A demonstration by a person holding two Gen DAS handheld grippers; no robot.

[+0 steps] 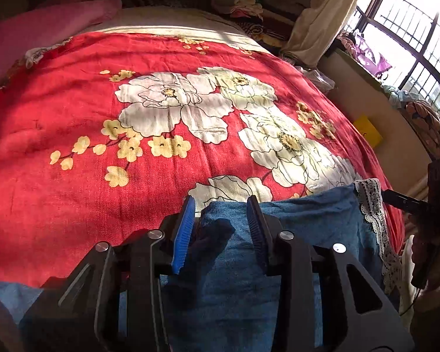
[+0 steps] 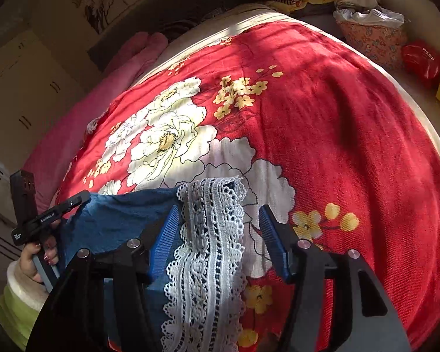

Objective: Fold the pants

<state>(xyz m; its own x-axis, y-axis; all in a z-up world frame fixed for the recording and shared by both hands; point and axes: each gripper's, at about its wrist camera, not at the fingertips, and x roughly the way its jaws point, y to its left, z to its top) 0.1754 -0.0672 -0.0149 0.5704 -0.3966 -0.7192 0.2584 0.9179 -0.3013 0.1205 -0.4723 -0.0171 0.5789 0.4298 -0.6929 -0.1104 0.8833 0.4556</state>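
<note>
Sunlit red floral bedspread (image 1: 73, 205) beside barred window (image 1: 410, 38).

the lower part of the blue pants (image 1: 296, 228) is cut off by the bottom edge in the left wrist view and partly hidden behind the left hand-held gripper (image 1: 221, 226). in the right wrist view, the lace trim (image 2: 208, 252) is cut off at the bottom. the clothes pile (image 1: 243, 8) beyond the bed (image 1: 73, 117) is too blurred to be told apart.

White lettering stood on the left gripper (image 2: 54, 215) in the right wrist view, too small to read.
</note>
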